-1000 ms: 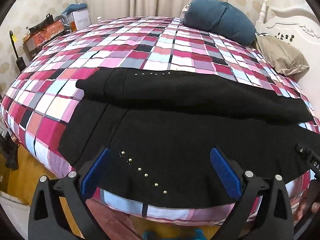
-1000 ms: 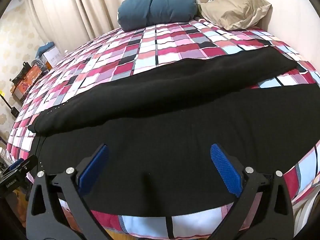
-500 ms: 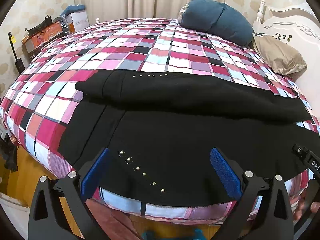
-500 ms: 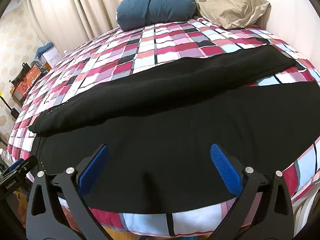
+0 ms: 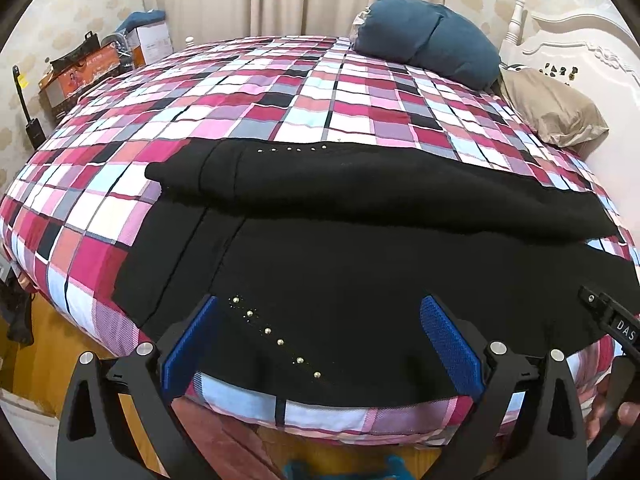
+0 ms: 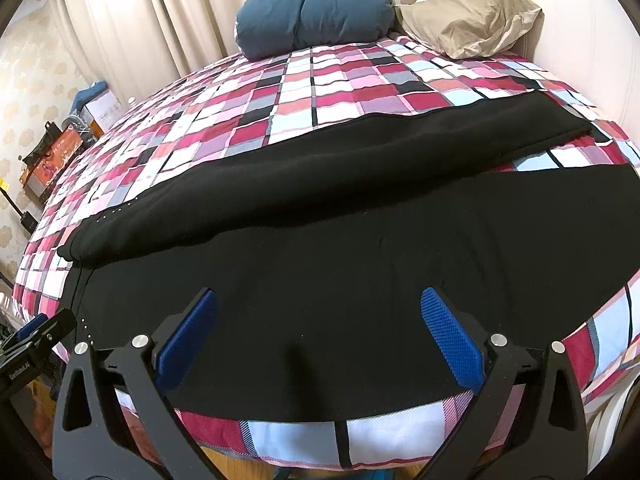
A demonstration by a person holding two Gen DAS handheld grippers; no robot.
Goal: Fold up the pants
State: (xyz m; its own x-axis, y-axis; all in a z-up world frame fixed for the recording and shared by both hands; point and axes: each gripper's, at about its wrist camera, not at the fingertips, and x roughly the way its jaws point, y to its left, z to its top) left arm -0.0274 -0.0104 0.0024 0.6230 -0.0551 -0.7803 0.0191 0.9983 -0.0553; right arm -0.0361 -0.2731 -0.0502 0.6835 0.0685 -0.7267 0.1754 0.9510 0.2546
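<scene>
**Op:** Both cameras sit slightly closer and lower to the near hem than a second ago — pants unmoved. Left tongs [image 5: 318, 342] spread wide, nothing between the pads; right tongs [image 6: 318, 336] the same, released and empty.

**Obs:** Where's the garment lying?

**Op:** Black pants [image 5: 360, 264] flat on the checked bed [image 5: 280, 96], long axis running left to right across my view, parallel to the near mattress edge. Waist end sits left, hems right. Far leg [image 6: 320, 172] is bunched along the far side, overlapping the near leg along the middle seam.

**Obs:** And relative to the tongs?

**Op:** Directly ahead of both. My left tongs hover over the near leg by the diagonal stud row [image 5: 276, 336], near the waist. My right tongs hang over plain cloth further along the same leg — I judge mid-thigh, though I can't fix it exactly.

**Obs:** So the next move?

**Op:** Likely pinch the near edge at both points and carry it away from me, over the far leg. Neither arm is nearer; both stand just off the edge.
</scene>
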